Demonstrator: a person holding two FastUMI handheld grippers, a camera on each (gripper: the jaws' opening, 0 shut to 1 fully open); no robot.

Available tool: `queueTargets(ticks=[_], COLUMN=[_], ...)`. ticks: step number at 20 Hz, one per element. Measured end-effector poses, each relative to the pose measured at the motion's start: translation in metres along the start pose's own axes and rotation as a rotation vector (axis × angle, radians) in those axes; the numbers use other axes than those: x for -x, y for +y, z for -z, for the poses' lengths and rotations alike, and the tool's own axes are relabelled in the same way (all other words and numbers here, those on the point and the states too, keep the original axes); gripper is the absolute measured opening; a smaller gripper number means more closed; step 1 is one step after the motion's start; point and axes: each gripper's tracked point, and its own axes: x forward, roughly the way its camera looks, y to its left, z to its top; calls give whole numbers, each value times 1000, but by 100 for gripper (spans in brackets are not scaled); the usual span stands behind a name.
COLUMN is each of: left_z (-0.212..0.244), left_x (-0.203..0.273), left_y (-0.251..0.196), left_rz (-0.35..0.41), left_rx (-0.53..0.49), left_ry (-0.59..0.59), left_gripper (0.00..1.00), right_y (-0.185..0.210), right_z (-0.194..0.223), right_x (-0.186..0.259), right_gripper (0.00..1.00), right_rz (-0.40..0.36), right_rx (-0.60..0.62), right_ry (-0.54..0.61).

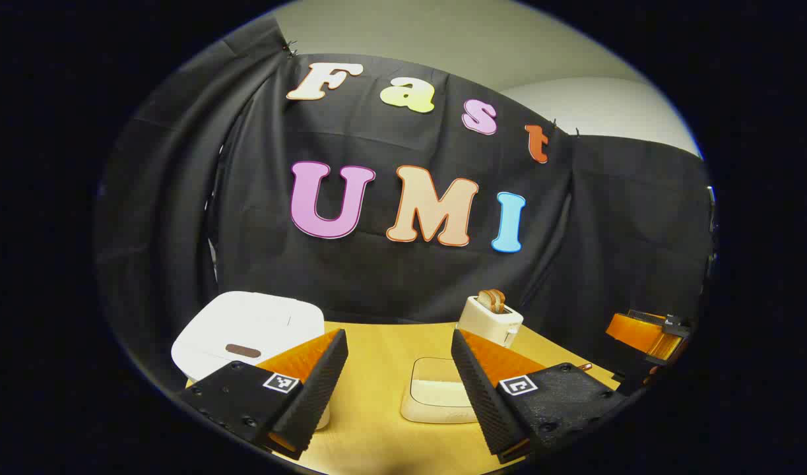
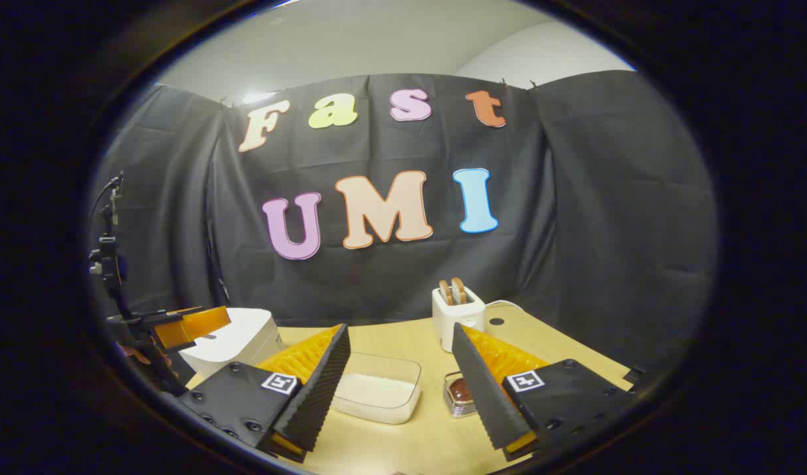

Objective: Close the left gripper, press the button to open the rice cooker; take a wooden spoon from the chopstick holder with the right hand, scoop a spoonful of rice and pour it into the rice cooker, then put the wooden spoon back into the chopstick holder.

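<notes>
Left gripper view: left gripper (image 1: 399,389) hangs over the table (image 1: 377,369), jaws spread wide, nothing between them. White rice cooker (image 1: 248,333) sits at the table's far left, lid down, dark button (image 1: 243,350) on its front edge. The left finger (image 1: 311,389) overlaps the cooker's near right corner in the picture; cannot tell if they touch. Rice box (image 1: 436,392) lies between the fingers, farther off on the table. White toaster (image 1: 489,320) with bread slices stands at the back, near the cloth wall. Right gripper (image 1: 647,340) shows at the far right edge, off to the side.

Right gripper view: right gripper (image 2: 400,386) also wide apart, empty, above the table (image 2: 390,340). Clear rice box (image 2: 379,388) with white rice lies just beside the left finger (image 2: 321,389). Small metal holder (image 2: 460,394) sits low by the right finger (image 2: 485,389), partly hidden; spoon cannot be made out. Toaster (image 2: 457,313) stands behind. Rice cooker (image 2: 235,340) at left, closed, with the left gripper (image 2: 179,326) in front of it at the picture's left edge.
</notes>
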Motion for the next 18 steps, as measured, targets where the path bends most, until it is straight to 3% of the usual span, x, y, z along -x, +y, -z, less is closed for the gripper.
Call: queueTargets(ticks=[9,18], left_z=[-6,5], left_x=[7,20], left_y=[-7,-19], left_rz=[26,78], left_rx=[-40,-83], left_ry=[-15,18], left_gripper=[90,67], right_y=[-1,5], right_z=[5,9], right_x=[6,23], right_gripper=[99,99], right_rz=[16,41], right_rx=[-33,-45], right_ry=[14,22])
